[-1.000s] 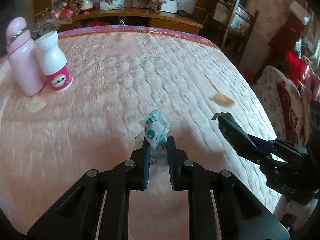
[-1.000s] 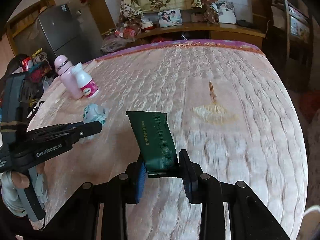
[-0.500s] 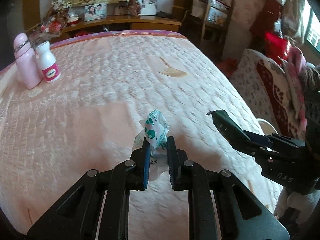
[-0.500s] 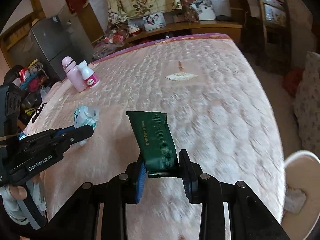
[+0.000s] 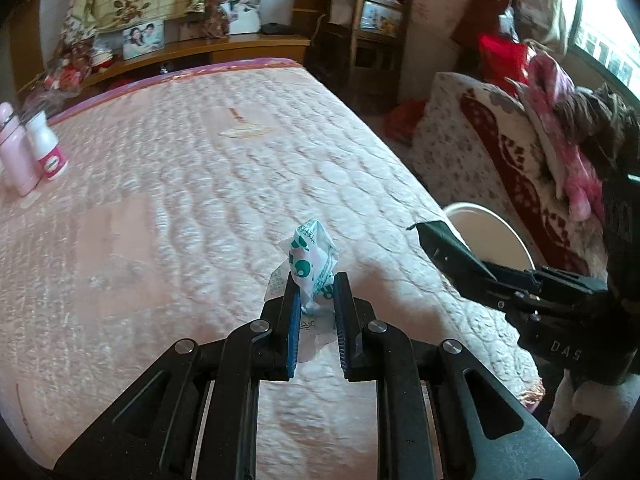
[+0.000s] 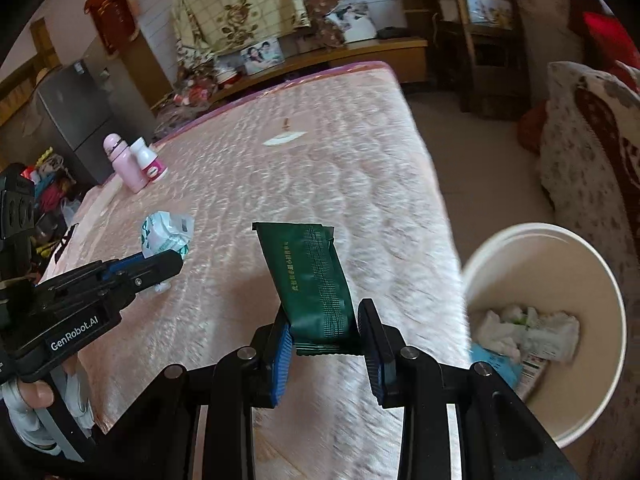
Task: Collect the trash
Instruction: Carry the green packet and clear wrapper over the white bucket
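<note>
My left gripper (image 5: 314, 286) is shut on a crumpled white and teal wrapper (image 5: 312, 262), held above the pink quilted bed (image 5: 180, 200). My right gripper (image 6: 322, 322) is shut on a dark green packet (image 6: 310, 280) that stands upright between the pads. In the right wrist view the left gripper (image 6: 172, 260) shows at the left with the wrapper (image 6: 166, 232) in it. A white bin (image 6: 600, 280) with crumpled paper inside stands on the floor at the bed's right edge. From the left wrist view the bin (image 5: 496, 224) lies behind the right gripper (image 5: 424, 230).
A pink bottle (image 6: 126, 166) and a white bottle (image 6: 150, 160) stand on the bed's far left. A flat pale scrap (image 5: 244, 132) lies mid-bed. A patterned cushioned seat (image 5: 500, 148) flanks the bin. A wooden shelf (image 6: 348, 50) and a chair (image 5: 368, 32) stand beyond.
Both grippers have travelled right across the bed with their loads still held. The bottles have slid to the far left of view and the white bin has come into view at the right.
</note>
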Available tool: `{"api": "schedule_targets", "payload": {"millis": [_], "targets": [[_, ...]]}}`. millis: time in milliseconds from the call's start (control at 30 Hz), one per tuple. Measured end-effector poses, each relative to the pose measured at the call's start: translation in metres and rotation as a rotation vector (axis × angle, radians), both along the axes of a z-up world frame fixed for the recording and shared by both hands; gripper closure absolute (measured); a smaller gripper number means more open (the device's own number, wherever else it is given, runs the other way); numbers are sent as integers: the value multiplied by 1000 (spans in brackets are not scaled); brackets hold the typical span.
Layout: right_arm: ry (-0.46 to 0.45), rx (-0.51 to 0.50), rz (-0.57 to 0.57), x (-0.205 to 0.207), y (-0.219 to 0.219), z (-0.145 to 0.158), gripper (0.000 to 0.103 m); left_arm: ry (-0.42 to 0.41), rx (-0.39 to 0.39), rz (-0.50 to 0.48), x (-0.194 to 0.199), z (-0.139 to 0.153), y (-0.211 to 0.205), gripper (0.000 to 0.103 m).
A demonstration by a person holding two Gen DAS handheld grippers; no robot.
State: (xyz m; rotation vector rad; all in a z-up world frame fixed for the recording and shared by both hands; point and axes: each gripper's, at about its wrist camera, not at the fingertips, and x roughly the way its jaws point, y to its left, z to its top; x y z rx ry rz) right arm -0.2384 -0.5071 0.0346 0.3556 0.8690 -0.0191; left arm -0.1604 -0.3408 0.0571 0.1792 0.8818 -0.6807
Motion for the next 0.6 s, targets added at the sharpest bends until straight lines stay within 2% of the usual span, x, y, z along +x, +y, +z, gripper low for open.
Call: {"api": "schedule_targets", "payload": {"millis": [600], "targets": [[13,11,-152,-57,-62,-6,72,41,-6,-122,-37,-8,-61,90]]}}
